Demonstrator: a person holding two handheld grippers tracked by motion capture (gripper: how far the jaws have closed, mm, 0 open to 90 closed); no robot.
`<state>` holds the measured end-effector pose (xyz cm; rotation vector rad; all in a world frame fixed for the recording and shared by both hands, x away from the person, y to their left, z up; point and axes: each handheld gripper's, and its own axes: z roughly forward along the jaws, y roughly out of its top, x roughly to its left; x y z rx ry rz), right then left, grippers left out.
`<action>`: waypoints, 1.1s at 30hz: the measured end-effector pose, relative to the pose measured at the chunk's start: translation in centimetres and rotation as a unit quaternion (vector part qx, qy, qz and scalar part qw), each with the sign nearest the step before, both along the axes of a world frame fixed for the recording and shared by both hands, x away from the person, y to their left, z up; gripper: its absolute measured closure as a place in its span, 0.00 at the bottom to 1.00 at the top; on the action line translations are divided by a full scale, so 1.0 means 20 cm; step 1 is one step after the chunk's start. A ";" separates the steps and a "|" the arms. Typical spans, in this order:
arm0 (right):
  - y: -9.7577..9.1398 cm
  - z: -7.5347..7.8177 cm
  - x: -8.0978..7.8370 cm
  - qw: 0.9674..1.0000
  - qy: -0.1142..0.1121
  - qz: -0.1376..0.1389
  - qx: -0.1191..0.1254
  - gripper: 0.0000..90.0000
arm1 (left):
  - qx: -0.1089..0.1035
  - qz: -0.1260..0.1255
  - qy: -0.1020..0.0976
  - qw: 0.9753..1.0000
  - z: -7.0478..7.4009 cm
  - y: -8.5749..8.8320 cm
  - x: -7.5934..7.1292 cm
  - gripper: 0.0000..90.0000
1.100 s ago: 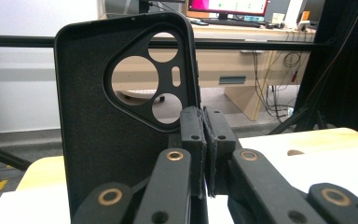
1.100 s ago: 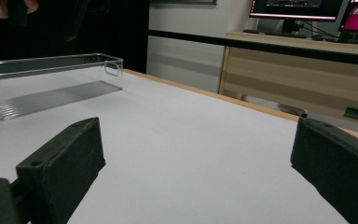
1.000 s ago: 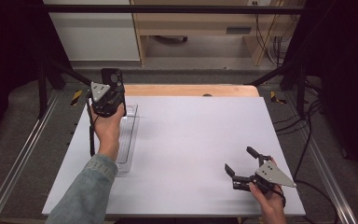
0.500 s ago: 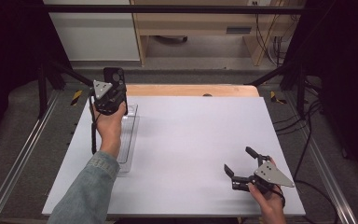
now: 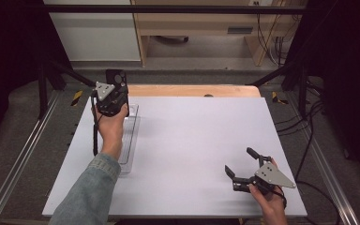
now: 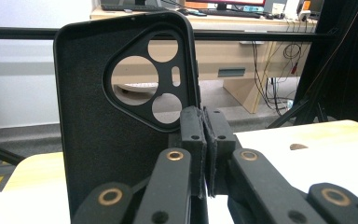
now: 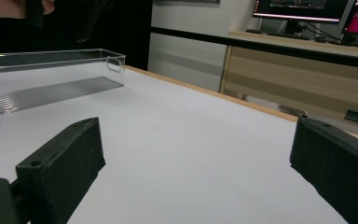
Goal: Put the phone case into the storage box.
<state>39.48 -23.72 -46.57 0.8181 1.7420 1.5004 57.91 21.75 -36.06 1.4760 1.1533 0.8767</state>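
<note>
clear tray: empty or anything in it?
Empty. Right gripper view shows the clear tray with a bare ribbed floor; the phone case is held above it.

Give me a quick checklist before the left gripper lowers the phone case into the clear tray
1. Grip on the case: ok. The left gripper has its jaws shut on the edge of the black phone case.
2. Case position: ok. In the high view the case is held above the far end of the clear tray.
3. Tray contents: ok. The tray looks empty inside.
4. Right gripper clear of the path: ok. The right gripper sits open near the table's front right corner.
5. Case tilt relative to the tray: cannot tell.
</note>
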 end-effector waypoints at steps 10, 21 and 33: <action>0.00 0.00 0.00 1.000 0.001 0.000 -0.001 0.04 | 0.005 0.001 0.006 1.000 -0.02 0.01 0.02 0.97; 0.00 0.00 0.00 1.000 0.001 0.000 0.000 0.04 | 0.005 -0.001 0.009 1.000 -0.03 0.02 0.03 0.97; 0.00 0.00 0.00 1.000 0.000 0.000 0.002 0.04 | 0.009 -0.003 0.016 1.000 -0.05 0.03 0.04 0.97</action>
